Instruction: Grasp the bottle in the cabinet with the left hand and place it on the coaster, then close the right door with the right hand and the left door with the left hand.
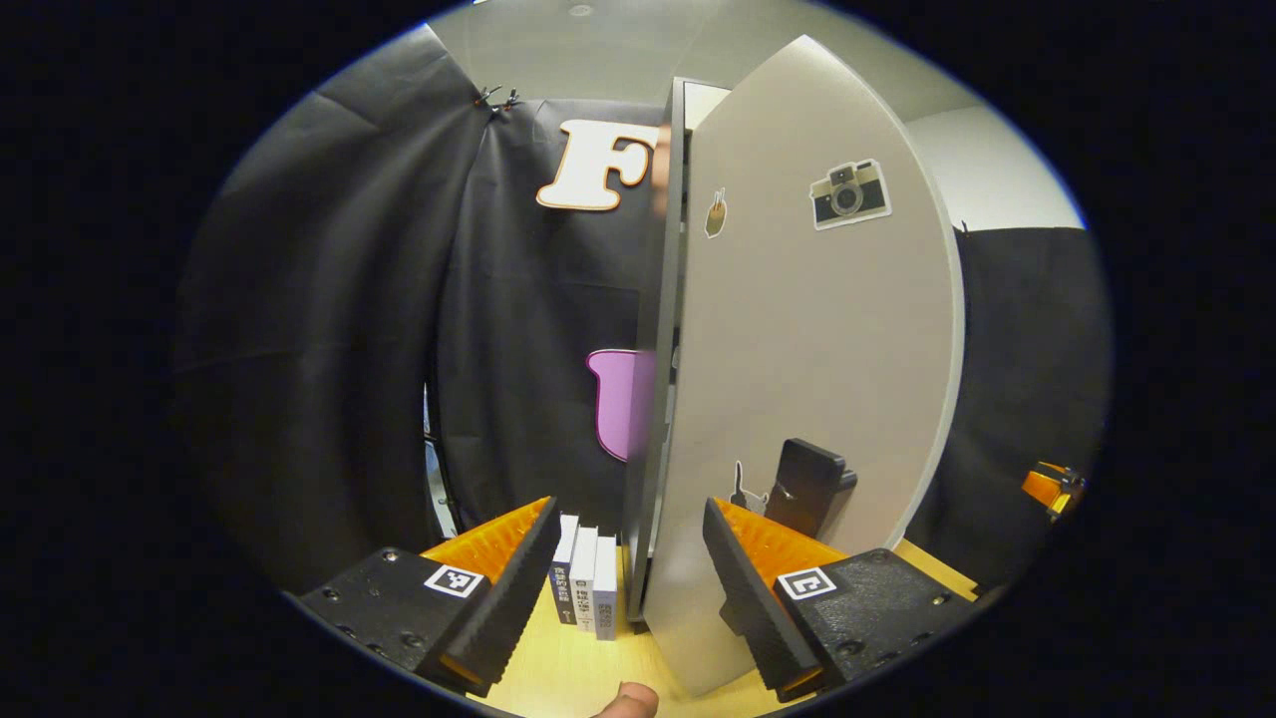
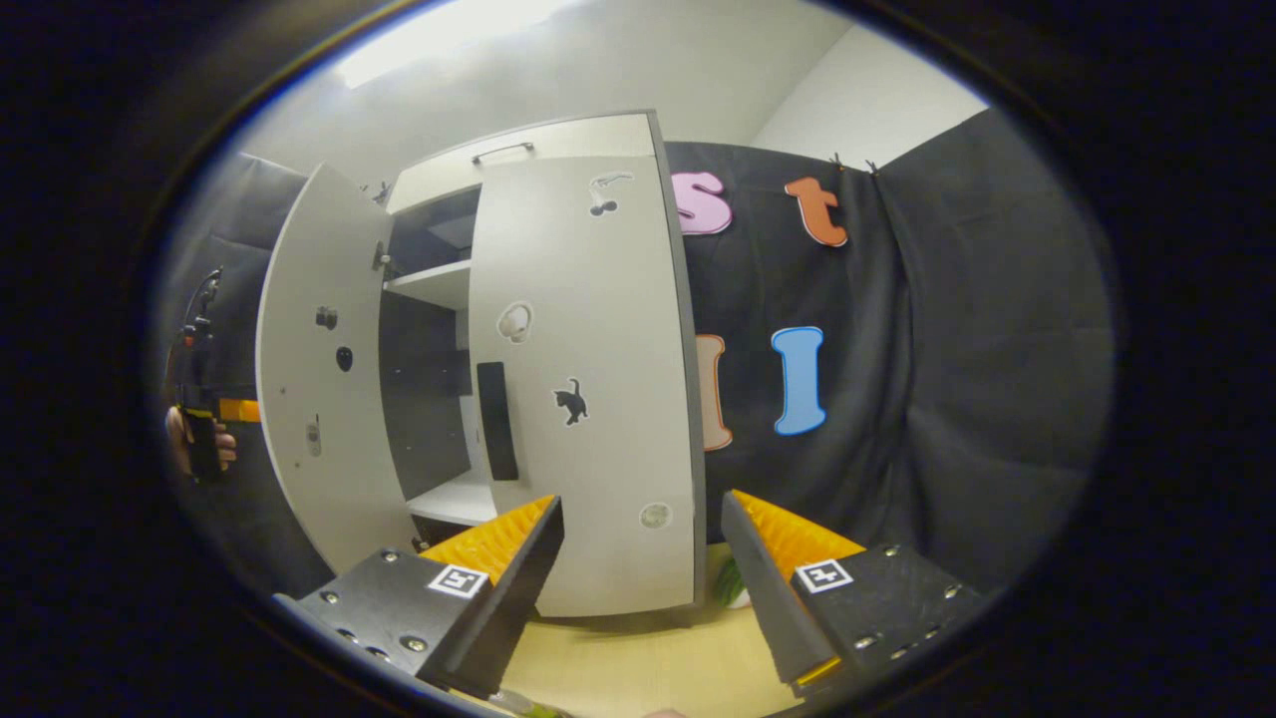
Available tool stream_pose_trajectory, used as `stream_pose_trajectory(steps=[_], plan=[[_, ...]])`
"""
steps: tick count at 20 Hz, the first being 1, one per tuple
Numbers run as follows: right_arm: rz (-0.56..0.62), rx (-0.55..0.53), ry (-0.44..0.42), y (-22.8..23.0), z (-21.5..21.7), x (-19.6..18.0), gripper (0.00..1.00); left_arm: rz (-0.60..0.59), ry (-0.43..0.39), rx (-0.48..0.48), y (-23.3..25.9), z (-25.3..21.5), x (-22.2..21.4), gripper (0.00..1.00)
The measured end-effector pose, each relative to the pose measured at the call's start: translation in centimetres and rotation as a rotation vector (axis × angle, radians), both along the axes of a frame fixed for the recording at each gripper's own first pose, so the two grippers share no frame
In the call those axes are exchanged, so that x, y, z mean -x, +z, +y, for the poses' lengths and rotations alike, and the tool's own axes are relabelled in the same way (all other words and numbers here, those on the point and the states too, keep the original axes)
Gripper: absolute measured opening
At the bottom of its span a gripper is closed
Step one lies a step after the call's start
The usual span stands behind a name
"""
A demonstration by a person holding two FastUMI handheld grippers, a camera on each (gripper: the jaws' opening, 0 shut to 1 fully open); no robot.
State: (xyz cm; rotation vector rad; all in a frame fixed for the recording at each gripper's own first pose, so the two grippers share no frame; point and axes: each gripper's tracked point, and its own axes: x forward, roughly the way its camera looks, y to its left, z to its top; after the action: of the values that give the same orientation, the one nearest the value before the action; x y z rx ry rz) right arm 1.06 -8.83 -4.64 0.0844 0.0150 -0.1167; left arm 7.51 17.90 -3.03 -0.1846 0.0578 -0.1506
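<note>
Left tongs: my left tongs [image 1: 630,568] are spread wide and hold nothing; the free edge of the left door [image 1: 807,379] rises between the two fingers, touching neither as far as I can tell.
Left door: seen from my left tongs it stands ajar and nearly edge-on, its face running off toward 2 o'clock, with a camera sticker [image 1: 849,193] near the top and a dark handle [image 1: 809,485] low down, just beyond my right finger.
Room on the left: from 9 to 11 o'clock of the left gripper view there is nothing but the booth's black cloth, so that side is open for a swing.
In the way: three small boxes [image 1: 585,586] stand upright on the worktop [image 1: 558,668] at 6 o'clock, just beside the door's lower edge and between my fingers.
Right tongs: my right tongs [image 2: 638,588] are also spread and empty, poised low in front of the cabinet [image 2: 518,160].
Right door: the right door [image 2: 588,399] lies flat across the cabinet front, with a cat sticker [image 2: 570,401] at mid-height; whether it has fully met the frame I cannot tell.
Opening: between the two doors, at 10 o'clock of the right gripper view, dark shelves show.
Other hand: at 9 o'clock of the right gripper view, a hand [image 2: 189,439] holds my left tool behind the open door.
Bottle: I cannot make it out for certain; something green [image 2: 733,583] sits on the worktop at the right door's lower corner.
</note>
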Motion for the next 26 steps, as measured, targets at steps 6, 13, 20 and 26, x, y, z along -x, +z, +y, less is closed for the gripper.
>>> stream_pose_trajectory(steps=[6, 13, 20, 26], plan=[[0.023, 0.016, -0.015, -0.9, -1.2, 0.0, 0.96, 0.007, 0.032, 0.044, -0.1, -0.8, -1.1, 0.92], [0.028, -0.028, -0.001, -1.1, -1.2, 0.4, 0.96, -0.013, 0.04, 0.061, 0.4, -3.4, -2.1, 0.92], [0.045, 0.008, -0.031, -2.2, -2.3, 0.8, 0.96, -0.002, -0.011, 0.078, 0.5, -7.9, -3.0, 0.92], [0.05, 0.002, -0.065, -1.4, -3.1, 1.9, 0.96, -0.003, -0.044, 0.03, 0.6, -10.3, -3.5, 0.94]])
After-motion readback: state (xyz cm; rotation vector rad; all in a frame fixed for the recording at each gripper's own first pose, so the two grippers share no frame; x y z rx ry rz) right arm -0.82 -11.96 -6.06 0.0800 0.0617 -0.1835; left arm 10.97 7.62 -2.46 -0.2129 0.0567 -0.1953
